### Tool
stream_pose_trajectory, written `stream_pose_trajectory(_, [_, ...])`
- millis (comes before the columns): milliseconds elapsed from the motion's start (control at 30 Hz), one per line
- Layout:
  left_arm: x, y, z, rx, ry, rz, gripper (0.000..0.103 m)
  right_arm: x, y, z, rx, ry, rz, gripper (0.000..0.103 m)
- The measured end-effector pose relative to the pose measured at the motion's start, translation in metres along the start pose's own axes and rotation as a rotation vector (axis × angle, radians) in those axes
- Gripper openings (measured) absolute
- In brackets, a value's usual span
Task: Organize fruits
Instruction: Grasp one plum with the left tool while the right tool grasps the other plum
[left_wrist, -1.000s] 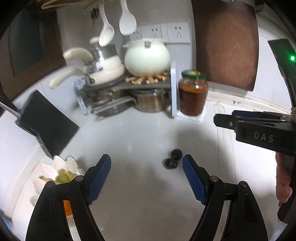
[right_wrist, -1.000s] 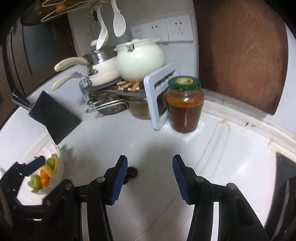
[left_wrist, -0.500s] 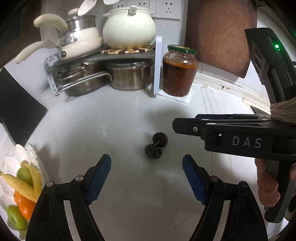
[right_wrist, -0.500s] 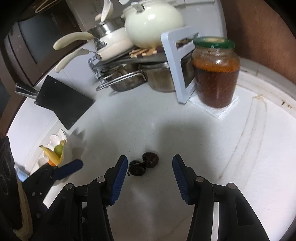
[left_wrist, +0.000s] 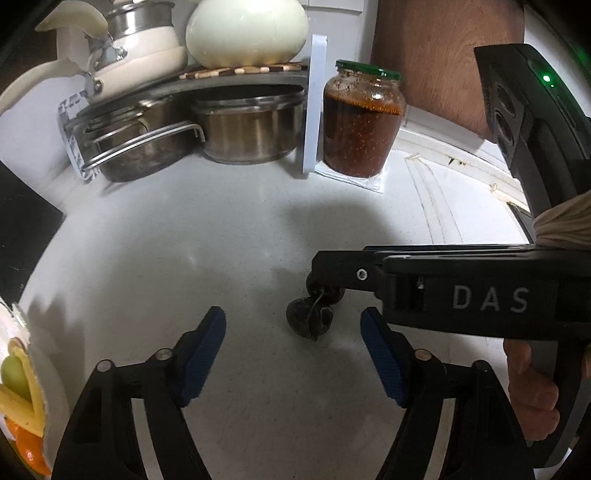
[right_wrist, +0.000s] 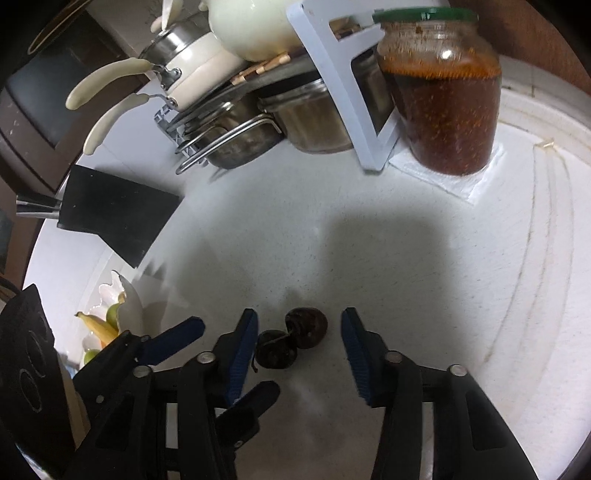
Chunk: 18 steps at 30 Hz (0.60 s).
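Note:
Two dark, wrinkled round fruits joined by a stem lie on the white counter, seen in the left wrist view (left_wrist: 309, 320) and in the right wrist view (right_wrist: 291, 341). My right gripper (right_wrist: 298, 349) is open, low over the counter, with the pair between its blue pads. My left gripper (left_wrist: 293, 349) is open and empty just short of the fruits; the right gripper's black body crosses in front of it (left_wrist: 424, 288). A white fruit bowl (right_wrist: 110, 325) with banana, green fruit and orange sits at the left, also at the left wrist view's edge (left_wrist: 22, 398).
A jar of dark red sauce (left_wrist: 364, 118) stands on a white pad at the back. Beside it a white rack (left_wrist: 312, 110) holds steel pots (left_wrist: 243, 125), a cream pan and a white pot. A black knife block (right_wrist: 110, 214) stands at left.
Both grippers moved forward and down toward the dark fruits. The right gripper now straddles the pair. The fruits look larger and closer in both views.

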<state>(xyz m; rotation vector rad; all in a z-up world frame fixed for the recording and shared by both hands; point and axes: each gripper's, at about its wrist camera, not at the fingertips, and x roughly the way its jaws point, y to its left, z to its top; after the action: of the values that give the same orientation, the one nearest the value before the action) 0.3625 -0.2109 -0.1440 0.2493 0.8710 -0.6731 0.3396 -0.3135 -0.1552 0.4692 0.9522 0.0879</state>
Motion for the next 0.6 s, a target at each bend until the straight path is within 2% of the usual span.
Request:
stream_pose_trajectory(267, [0.014, 0.002, -0.001, 0.008, 0.026, -0.011, 0.057, 0.017, -0.005, -0.003, 0.036, 0.045, 0.018, 0.039])
stream_pose_trajectory(367, [0.017, 0.001, -0.001, 0.014, 0.035, -0.012, 0.047, 0.021, -0.006, -0.002, 0.05, 0.055, 0.024, 0.037])
stream_pose_trajectory(500, [0.019, 0.001, -0.002, 0.006, 0.035, -0.023, 0.042, 0.026, -0.008, -0.002, 0.064, 0.062, 0.024, 0.031])
stream_pose_trajectory(567, [0.021, 0.001, -0.001, 0.003, 0.041, -0.043, 0.032, 0.027, -0.007, -0.001, 0.066, 0.062, 0.025, 0.031])
stream_pose_trajectory(600, [0.021, 0.0, -0.001, 0.004, 0.045, -0.049, 0.031, 0.027, -0.007, -0.001, 0.066, 0.061, 0.024, 0.03])
